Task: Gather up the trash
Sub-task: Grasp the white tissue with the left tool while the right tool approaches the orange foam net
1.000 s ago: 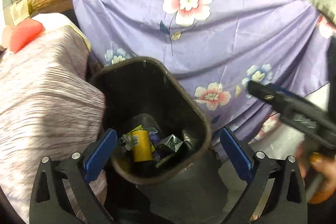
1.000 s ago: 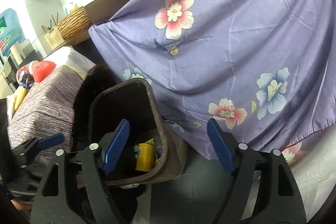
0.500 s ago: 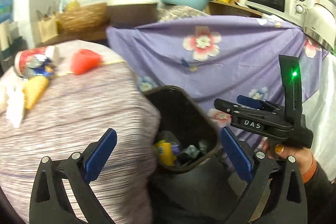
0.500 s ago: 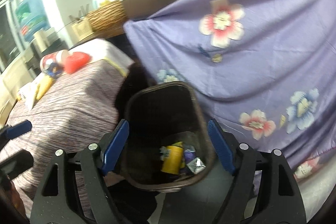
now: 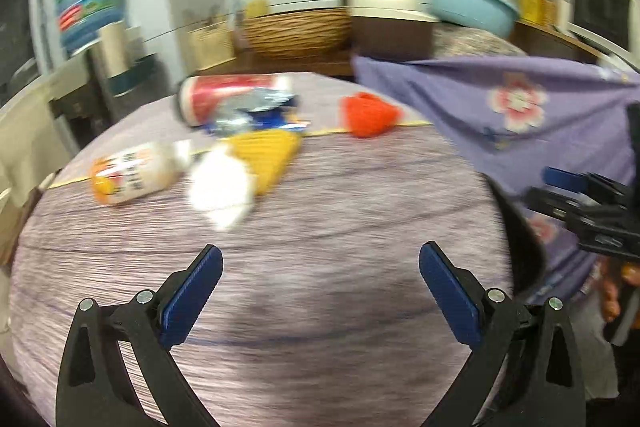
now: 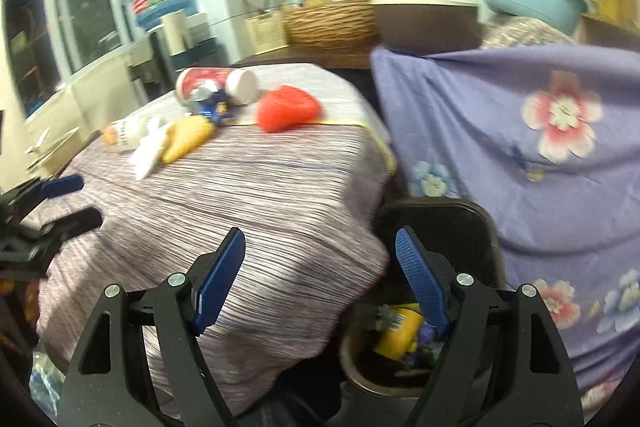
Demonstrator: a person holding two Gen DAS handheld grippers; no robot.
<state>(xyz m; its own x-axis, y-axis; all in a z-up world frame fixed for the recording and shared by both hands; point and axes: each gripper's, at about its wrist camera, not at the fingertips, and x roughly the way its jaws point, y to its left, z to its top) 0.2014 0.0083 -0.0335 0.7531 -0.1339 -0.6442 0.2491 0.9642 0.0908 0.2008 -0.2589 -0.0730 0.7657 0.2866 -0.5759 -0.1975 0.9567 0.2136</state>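
Trash lies on the far half of the striped table [image 5: 320,235]: a red and white can [image 5: 228,95], a small bottle with an orange cap [image 5: 132,175], a white crumpled paper [image 5: 220,187], a yellow wrapper [image 5: 266,153], a red piece [image 5: 370,113] and blue foil [image 5: 264,117]. My left gripper [image 5: 320,279] hangs open above the near table, nothing between its fingers. My right gripper [image 6: 320,267] is open over the table's right corner. The dark bin [image 6: 440,227] stands below it, holding a yellow can [image 6: 400,333] and wrappers. The red piece [image 6: 288,109] and yellow wrapper [image 6: 186,137] show there too.
A purple flowered cloth [image 6: 540,155] drapes furniture right of the bin. Behind the table are a wicker basket [image 5: 296,33], a blue basin [image 5: 468,5] and a water jug [image 5: 86,5]. A hand [image 5: 616,291] holds the right gripper at the far right.
Both grippers rose from over the bin and swung left toward the table. The left view has gone from the bin's inside to the trash on the tabletop. Both stayed open.
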